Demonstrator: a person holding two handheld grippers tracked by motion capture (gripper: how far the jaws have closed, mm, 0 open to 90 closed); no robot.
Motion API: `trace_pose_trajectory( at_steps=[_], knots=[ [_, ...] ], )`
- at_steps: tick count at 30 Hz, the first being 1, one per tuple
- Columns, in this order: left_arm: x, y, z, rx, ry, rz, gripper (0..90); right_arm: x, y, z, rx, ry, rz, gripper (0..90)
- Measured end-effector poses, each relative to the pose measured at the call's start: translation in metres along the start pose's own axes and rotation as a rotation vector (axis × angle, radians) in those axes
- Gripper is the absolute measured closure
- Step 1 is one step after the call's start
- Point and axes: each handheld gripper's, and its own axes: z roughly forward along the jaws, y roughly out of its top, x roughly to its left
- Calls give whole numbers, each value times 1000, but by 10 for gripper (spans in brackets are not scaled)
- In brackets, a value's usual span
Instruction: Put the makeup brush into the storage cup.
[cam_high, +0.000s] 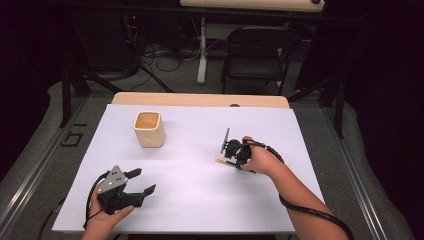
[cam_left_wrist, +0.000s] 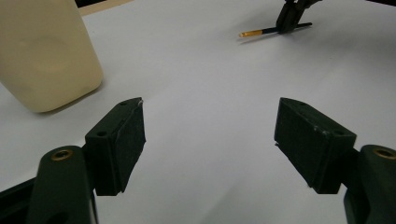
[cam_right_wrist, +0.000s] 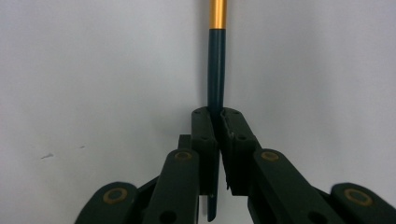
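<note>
A thin dark pen with a gold end (cam_right_wrist: 216, 70) lies against the white table sheet, and my right gripper (cam_right_wrist: 217, 114) is shut on its shaft. From above, that right gripper (cam_high: 231, 156) sits right of centre, with the pen's gold tip (cam_high: 220, 160) poking out to its left. My left gripper (cam_high: 141, 182) rests near the front left, jaws wide open and nothing between them. In the left gripper view, the left gripper (cam_left_wrist: 210, 135) faces bare sheet, with the cream cup (cam_left_wrist: 44, 51) at upper left and the pen (cam_left_wrist: 266, 31) far off.
A cream square-sided cup (cam_high: 149, 129) stands upright on the white sheet (cam_high: 200, 190) at back left. A wooden table edge (cam_high: 200, 99) runs behind the sheet. A black folding chair (cam_high: 257, 55) and cables lie on the floor beyond the table.
</note>
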Motion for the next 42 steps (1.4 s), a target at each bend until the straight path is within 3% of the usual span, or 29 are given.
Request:
trace_pose_trajectory(
  at_steps=[4, 21, 38, 42],
  knots=[
    [0, 0, 0, 0, -1, 6, 250, 0, 1, -9, -7, -11, -7, 845],
    [-1, 0, 1, -4, -3, 0, 265, 1, -2, -15, -14, -4, 0, 845],
    [0, -2, 3, -36, -28, -50, 283, 16, -15, -32, -220, 42, 53, 845],
    [-1, -1, 5, -36, -17, -39, 285, 20, -18, -36, -276, 55, 60, 845]
  ],
)
